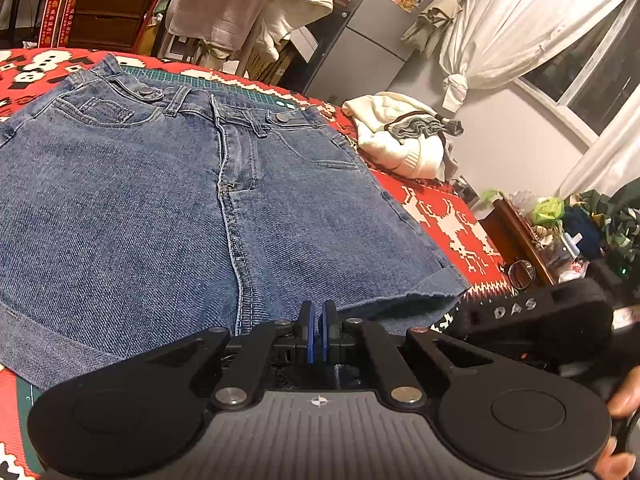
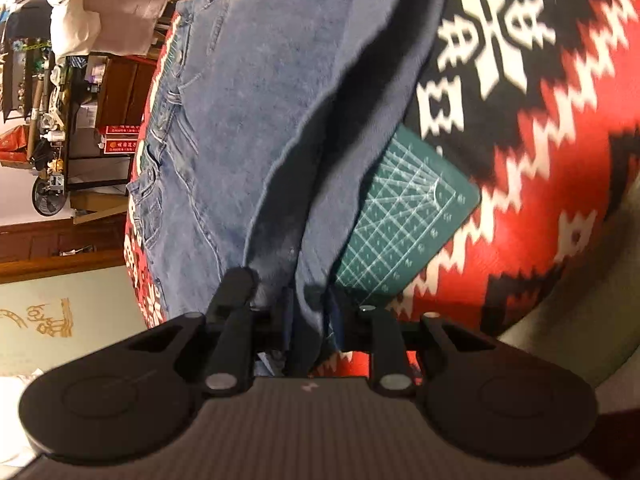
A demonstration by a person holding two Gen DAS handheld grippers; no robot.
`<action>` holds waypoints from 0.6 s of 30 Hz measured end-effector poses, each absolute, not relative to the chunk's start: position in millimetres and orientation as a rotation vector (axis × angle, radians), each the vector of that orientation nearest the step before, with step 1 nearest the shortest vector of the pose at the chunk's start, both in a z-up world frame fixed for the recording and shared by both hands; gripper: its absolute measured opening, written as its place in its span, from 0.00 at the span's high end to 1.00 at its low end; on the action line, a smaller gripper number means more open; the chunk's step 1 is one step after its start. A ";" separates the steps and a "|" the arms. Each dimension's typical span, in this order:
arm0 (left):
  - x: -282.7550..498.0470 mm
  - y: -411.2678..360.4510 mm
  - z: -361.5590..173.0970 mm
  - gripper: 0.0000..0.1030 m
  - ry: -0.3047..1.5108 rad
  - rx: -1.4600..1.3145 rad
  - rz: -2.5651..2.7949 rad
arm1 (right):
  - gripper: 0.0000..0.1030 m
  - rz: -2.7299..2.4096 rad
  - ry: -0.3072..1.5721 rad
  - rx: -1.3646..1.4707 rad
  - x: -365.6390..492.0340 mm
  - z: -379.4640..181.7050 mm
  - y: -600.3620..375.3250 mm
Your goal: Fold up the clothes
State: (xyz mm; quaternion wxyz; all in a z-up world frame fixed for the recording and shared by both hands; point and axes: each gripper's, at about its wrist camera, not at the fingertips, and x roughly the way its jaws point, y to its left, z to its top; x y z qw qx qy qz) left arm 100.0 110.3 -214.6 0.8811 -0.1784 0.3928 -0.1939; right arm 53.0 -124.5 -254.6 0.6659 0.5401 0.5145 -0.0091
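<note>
1. Left wrist view: denim shorts (image 1: 168, 200) are lying flat, front side up, on a red patterned blanket (image 1: 448, 216), waistband pointing away from the camera.
2. Same view: the left gripper (image 1: 318, 330) is hovering at the near hem of the shorts; its blue fingers (image 1: 306, 328) are pressing together with nothing between them.
3. Same view: a cream knitted garment (image 1: 400, 136) is sitting bunched on the blanket, to the right of the shorts and apart from them.
4. Same view: a green cutting mat (image 1: 224, 84) is peeking out beyond the waistband.
5. Right wrist view: the right gripper (image 2: 310, 320) is clenching a fold of the shorts (image 2: 248, 120), the hem cloth running between its fingers and lifting off the surface.
6. Same view: a corner of the green cutting mat (image 2: 408, 216) is showing beside the lifted cloth, resting on the red patterned blanket (image 2: 540, 160).
</note>
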 end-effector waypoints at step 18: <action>100.9 115.4 -214.6 0.96 0.816 -0.416 -0.403 | 0.88 -0.076 1.040 1.233 62.3 -261.5 -126.3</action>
